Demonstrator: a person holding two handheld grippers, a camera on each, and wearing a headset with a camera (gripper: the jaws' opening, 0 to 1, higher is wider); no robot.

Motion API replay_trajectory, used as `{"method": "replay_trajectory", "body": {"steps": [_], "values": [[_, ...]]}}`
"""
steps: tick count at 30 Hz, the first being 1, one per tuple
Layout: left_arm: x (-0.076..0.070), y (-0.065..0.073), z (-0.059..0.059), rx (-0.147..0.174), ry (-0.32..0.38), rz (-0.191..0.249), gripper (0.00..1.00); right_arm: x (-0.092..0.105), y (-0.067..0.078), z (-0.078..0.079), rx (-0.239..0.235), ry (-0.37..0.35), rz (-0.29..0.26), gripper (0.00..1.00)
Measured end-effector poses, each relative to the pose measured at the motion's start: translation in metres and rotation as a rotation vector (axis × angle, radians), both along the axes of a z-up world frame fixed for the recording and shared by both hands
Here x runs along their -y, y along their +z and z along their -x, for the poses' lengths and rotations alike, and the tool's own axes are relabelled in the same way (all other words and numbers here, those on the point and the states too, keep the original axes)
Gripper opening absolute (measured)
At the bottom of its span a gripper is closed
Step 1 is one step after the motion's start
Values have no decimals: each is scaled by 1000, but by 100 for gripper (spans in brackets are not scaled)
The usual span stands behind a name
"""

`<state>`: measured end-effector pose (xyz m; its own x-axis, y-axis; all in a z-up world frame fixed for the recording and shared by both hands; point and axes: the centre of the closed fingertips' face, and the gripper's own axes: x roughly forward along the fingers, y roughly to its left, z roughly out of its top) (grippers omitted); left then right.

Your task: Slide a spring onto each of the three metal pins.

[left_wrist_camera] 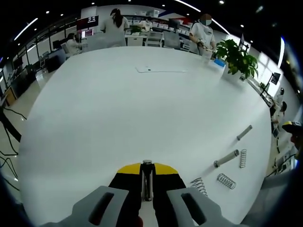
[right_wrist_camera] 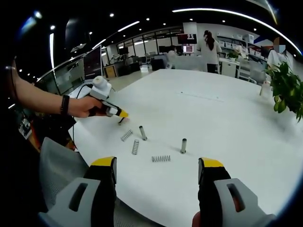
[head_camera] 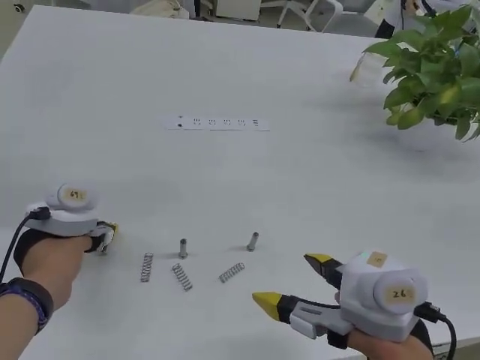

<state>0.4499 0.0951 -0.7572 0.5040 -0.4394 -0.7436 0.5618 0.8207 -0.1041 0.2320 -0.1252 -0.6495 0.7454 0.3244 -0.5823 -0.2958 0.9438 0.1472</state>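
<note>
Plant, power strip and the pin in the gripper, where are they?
plant [head_camera: 431,71], head view, its leaves.
power strip [head_camera: 217,123], head view, its middle.
pin [left_wrist_camera: 147,179], left gripper view, its shaft between the jaws.

Three springs [head_camera: 181,276], three pins [head_camera: 183,248]

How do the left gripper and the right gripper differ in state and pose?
The left gripper is shut on a metal pin; the right gripper is open, holding nothing. The left gripper sits left of the springs; the right gripper sits right of them. Both have yellow-tipped jaws.
</note>
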Motion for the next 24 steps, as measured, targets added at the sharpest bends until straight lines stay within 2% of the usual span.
{"method": "replay_trajectory", "body": {"steps": [8,24], "values": [[-5,8,3,28,-4,-6,0,0,1,0,9,-3,-4,69],[-17,17,7,56,5,-10,0,0,2,1,17,-3,-9,69]]}}
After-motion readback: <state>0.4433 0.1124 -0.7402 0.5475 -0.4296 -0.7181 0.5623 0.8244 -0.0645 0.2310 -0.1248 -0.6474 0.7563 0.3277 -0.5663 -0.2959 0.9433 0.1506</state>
